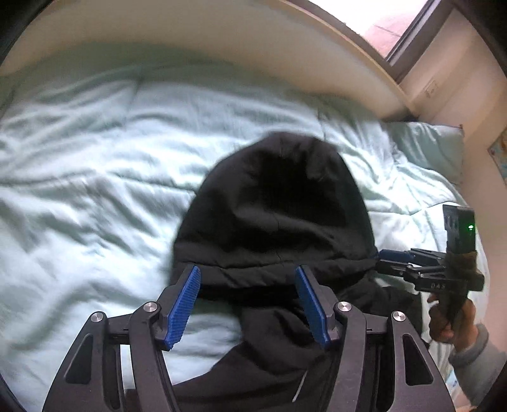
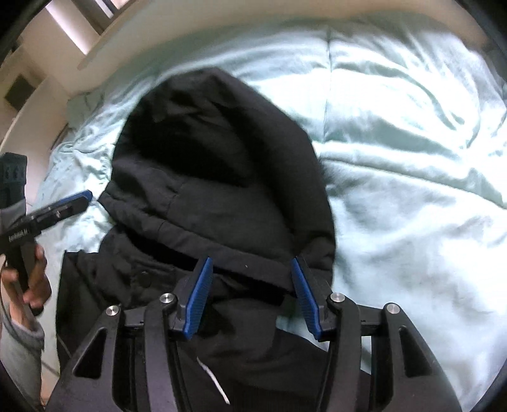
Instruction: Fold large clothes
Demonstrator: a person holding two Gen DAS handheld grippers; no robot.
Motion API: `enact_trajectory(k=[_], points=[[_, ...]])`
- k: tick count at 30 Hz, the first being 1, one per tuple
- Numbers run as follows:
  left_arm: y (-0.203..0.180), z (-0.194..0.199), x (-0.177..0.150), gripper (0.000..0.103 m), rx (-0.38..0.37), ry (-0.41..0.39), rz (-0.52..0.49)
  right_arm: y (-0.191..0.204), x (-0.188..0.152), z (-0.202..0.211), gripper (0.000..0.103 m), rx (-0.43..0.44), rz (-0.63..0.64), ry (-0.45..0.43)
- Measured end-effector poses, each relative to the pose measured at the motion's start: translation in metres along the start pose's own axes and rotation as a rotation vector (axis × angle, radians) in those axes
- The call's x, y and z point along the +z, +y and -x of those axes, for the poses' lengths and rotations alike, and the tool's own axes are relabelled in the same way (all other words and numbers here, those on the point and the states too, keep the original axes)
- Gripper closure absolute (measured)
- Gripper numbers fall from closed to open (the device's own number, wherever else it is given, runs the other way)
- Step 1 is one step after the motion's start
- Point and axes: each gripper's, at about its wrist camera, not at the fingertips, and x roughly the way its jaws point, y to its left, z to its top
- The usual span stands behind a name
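Both the left hand-held gripper (image 1: 247,304) and the right hand-held gripper (image 2: 250,294) hover half-open, empty, above the black hooded jacket (image 1: 272,202).

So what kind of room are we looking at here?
Most likely a bedroom. A black hooded jacket lies on a bed with a rumpled pale green comforter and a matching pillow near the wall, with a window above the bed's far side.

Both grippers are held tilted downward with jaws parted and nothing clamped, the left gripper (image 1: 247,304) gripped by a hand (image 2: 27,279) and the right gripper (image 2: 252,296) by a hand (image 1: 450,320) in a grey sleeve.
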Motion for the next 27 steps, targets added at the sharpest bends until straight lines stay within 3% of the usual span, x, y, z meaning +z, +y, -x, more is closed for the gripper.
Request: enact_trajectory(k=[4,7,13,19,20,22,23,25,27], points=[[0.031,0.013,0.028,0.039,-0.025,0.019,0.005,-0.02,0.009,0.018,0.04,-0.001,-0.001,-0.021],[0.062,0.01,0.034,0.036,-0.089,0.049,0.028,-0.042,0.022,0.012,0.04,0.011,-0.025,-0.021],[0.075,-0.046,0.054,0.036,-0.251,0.188,0.093,-0.06,0.065,-0.019,0.04,0.195,-0.061,0.034],[0.077,-0.091,0.062,0.036,-0.339,0.241,0.137,-0.049,0.089,-0.055,0.037,0.216,-0.009,0.11],[0.074,-0.094,0.061,0.036,-0.33,0.239,0.132,-0.046,0.092,-0.059,0.04,0.212,-0.002,0.118],[0.063,-0.093,0.057,0.039,-0.293,0.216,0.094,-0.033,0.09,-0.058,0.064,0.192,0.053,0.114],[0.055,-0.087,0.054,0.044,-0.276,0.193,0.068,-0.026,0.088,-0.054,0.071,0.178,0.077,0.104],[0.043,-0.072,0.048,0.069,-0.239,0.153,0.007,-0.009,0.081,-0.036,0.082,0.137,0.141,0.063],[0.034,-0.047,0.041,0.078,-0.25,0.114,-0.016,0.005,0.073,-0.013,0.084,0.124,0.175,0.02]])
